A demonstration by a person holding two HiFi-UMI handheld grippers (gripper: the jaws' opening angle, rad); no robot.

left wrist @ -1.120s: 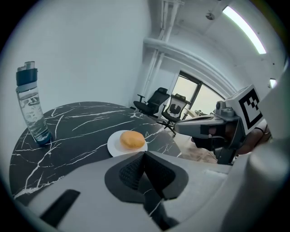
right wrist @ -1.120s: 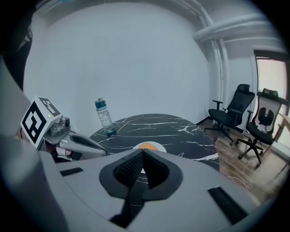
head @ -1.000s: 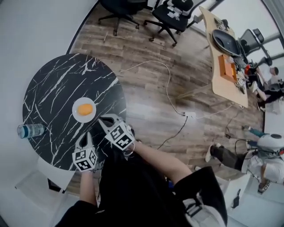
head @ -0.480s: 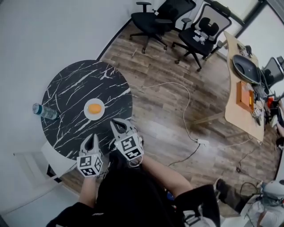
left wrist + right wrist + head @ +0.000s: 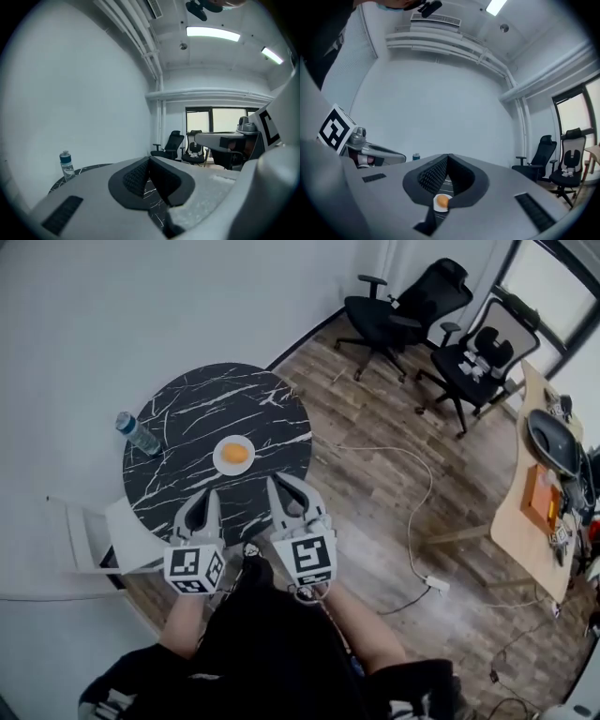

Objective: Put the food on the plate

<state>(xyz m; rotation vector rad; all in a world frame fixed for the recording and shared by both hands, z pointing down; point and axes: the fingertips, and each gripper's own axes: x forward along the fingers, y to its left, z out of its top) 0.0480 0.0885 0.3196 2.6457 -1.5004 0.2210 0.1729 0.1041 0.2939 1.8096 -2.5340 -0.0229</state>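
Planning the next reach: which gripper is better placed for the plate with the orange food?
Right gripper, probably: the plate and orange food sit dead ahead in its view; the left gripper's view misses them.

In the head view, the near rim of the round black marble worktop (image 5: 187,418) is hidden behind the left claw (image 5: 200,498) and the right claw (image 5: 279,482). The orange food (image 5: 235,454) on the small white plate (image 5: 217,459) is too small to identify. In the right claw view, the meeting jaws cover most of that plate. The label on the clear plastic water bottle (image 5: 137,434) is too small to read.
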